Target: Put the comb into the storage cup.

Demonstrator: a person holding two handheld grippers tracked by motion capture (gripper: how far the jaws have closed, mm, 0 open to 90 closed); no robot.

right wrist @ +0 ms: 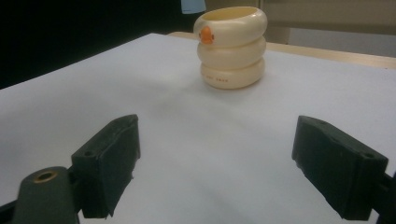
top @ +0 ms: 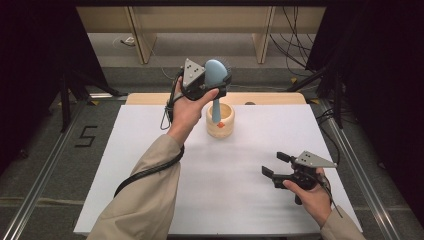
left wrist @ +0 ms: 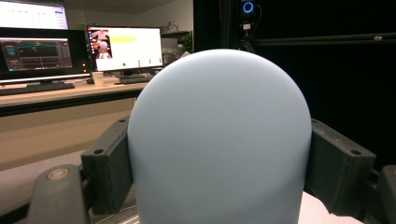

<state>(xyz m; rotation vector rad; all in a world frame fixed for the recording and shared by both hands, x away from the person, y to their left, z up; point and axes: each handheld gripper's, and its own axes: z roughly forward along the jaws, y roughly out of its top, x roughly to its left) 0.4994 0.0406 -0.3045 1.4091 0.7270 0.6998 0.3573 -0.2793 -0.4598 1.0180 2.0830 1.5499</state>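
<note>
While the left gripper [top: 216,80] is pinching the broad head of the blue hairbrush [top: 216,74] between its jaws, the brush is hanging upright, its handle pointing straight down into the mouth of the cream ringed cup [top: 220,120] at the far middle of the white table [top: 150,150]. Whether the handle tip is touching the cup's inside is not showing. The right gripper [top: 272,164] is resting low and well apart near the front right, jaws spread and holding nothing, so the left hand is sitting far nearer the cup.
</note>
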